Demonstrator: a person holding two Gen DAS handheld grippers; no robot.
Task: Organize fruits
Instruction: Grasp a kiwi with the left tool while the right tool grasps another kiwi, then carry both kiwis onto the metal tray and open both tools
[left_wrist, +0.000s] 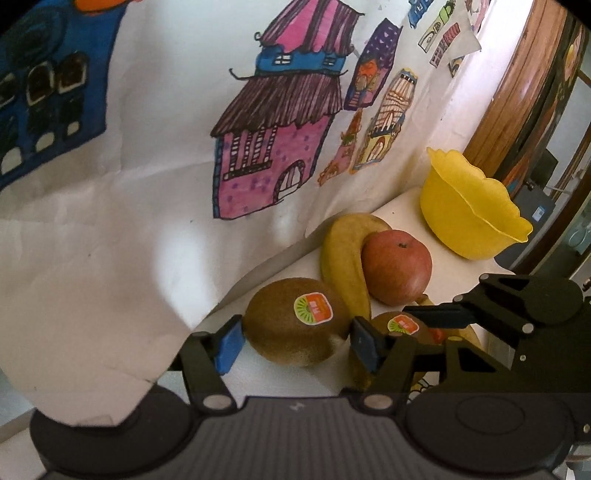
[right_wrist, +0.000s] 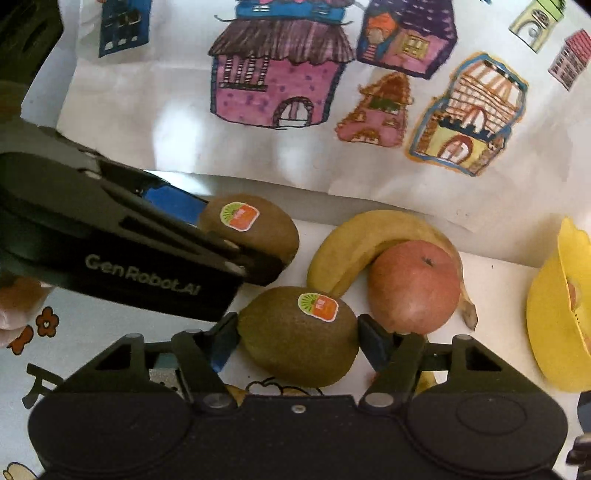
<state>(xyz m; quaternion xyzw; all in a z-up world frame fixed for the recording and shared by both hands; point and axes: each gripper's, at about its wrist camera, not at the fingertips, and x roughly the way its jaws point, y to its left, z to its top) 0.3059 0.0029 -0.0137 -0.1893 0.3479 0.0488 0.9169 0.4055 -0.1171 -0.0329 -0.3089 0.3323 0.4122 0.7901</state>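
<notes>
Both hand-held grippers clamp kiwis: left hand-held gripper (left_wrist: 295, 341), right hand-held gripper (right_wrist: 297, 339); lifting may nudge apple (right_wrist: 415, 286), rolling it.

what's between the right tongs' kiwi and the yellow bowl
The apple, with the banana curling behind it, then bare white tabletop before the bowl. The right wrist view shows it best. That kiwi sits between the right tongs.

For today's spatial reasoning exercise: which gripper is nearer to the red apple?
Right. The right gripper, straddling a kiwi, sits right beside the apple; the left gripper straddles the farther kiwi, beyond the banana.
</notes>
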